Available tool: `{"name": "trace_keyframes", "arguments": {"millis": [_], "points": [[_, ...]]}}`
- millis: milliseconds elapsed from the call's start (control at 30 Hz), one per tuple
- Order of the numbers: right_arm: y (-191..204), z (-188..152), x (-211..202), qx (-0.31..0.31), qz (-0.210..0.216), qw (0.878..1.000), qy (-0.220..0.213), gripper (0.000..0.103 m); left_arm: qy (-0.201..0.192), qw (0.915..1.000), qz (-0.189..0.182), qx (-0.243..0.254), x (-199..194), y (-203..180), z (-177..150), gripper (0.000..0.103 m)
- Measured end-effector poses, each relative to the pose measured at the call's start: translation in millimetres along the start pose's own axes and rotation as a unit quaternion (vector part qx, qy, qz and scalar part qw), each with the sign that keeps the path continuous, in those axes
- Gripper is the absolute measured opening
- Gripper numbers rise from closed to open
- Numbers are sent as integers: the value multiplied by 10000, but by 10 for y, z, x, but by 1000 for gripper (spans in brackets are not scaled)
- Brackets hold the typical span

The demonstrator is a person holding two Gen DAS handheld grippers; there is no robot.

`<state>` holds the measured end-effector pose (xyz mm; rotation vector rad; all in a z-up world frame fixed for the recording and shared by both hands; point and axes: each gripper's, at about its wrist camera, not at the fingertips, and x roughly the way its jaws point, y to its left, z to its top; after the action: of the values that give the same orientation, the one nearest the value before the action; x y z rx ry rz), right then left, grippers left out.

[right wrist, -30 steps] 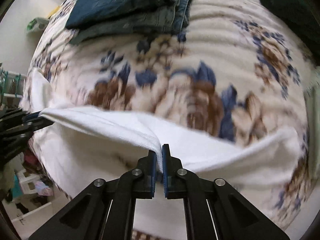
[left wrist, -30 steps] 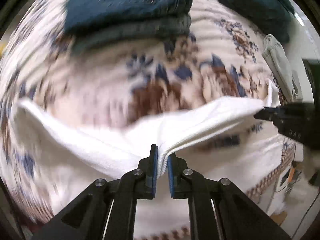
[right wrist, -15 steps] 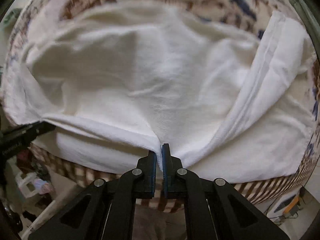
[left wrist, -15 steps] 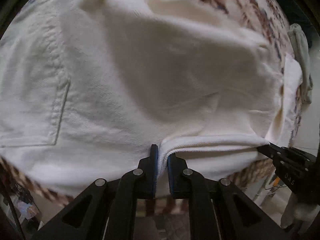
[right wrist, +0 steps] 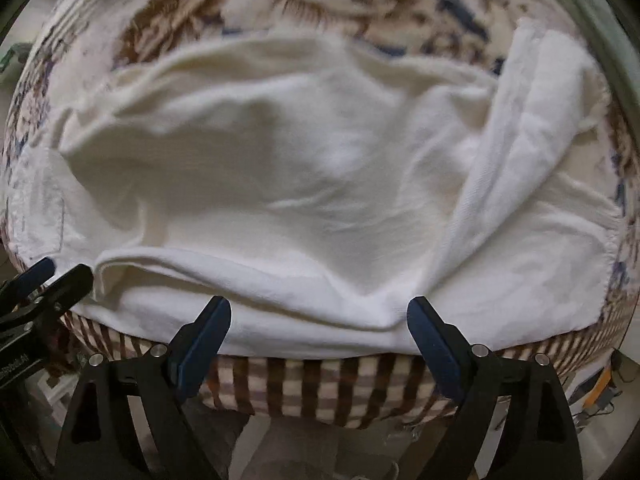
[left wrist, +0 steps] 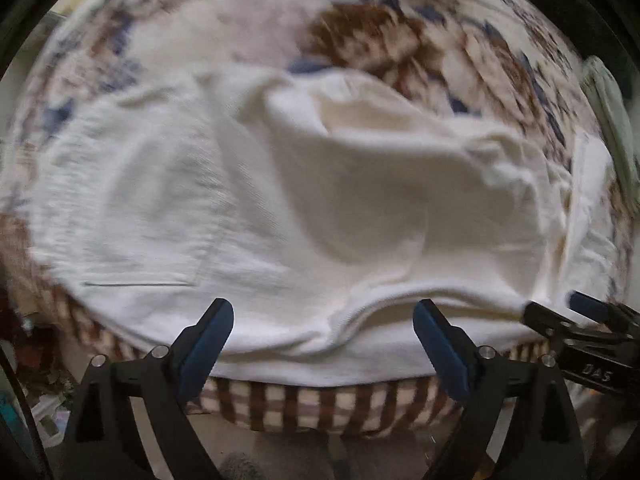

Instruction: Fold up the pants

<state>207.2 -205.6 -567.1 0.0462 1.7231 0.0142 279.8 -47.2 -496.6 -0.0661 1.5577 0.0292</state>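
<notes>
Left wrist view took in the bed (left wrist: 400, 28) first, its flowered blanket running away from the camera and its checked brown-and-cream hem hanging over the near edge. That edge serves as the landmark for everything else.

On the blanket, just behind the near edge, lay the white pants (left wrist: 304, 200), spread wide and doubled over on themselves, with a loose pouch of cloth bulging up in the middle (so the fold had landed but was not smoothed). A flat pocket seam showed toward the left end of the near edge, and in the right wrist view a leg panel (right wrist: 520, 152) ran diagonally back from the edge toward the far right. They probably sat this close to the edge so that both tools could reach them without stretching over the bed.

The left gripper (left wrist: 323, 320) hung at the near edge with its blue pads wide apart, gripping nothing; the folded hem lay between them untouched. The right gripper (right wrist: 319, 318) stood the same way further along the edge, spread and empty. Both being released suggests the cloth was meant to settle there, and flattening the bulge looks like the next job.
</notes>
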Motion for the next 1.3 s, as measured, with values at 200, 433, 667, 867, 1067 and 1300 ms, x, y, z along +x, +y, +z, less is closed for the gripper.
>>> {"name": "trace_keyframes", "arguments": {"millis": [200,433,667,867,1067,1300], "points": [[-329,58,-306,369,-368,9973,-510,92,-399,9985,276,-259,-122,-120,191,92],[-999,465,-270,1211,-511,9891,-665,92,-545,9971,375,-364,46,-224,437,92],[-1368,1333,17,1815,-689,9789,-646,90,-357,9971,517,-420,307,-317,523,92],[-1945,1010,-184,2801,-305,9541,-1012,12,-364,9978,467,-295,215,-391,371,92],[-2860,-250,-125,4598,540,8832,-750,23,-354,9982,465,-157,254,-591,186,92],[-3271,-666,99,5233,1694,8284,-1054,55,-251,9991,336,-10,362,-797,156,92]]}}
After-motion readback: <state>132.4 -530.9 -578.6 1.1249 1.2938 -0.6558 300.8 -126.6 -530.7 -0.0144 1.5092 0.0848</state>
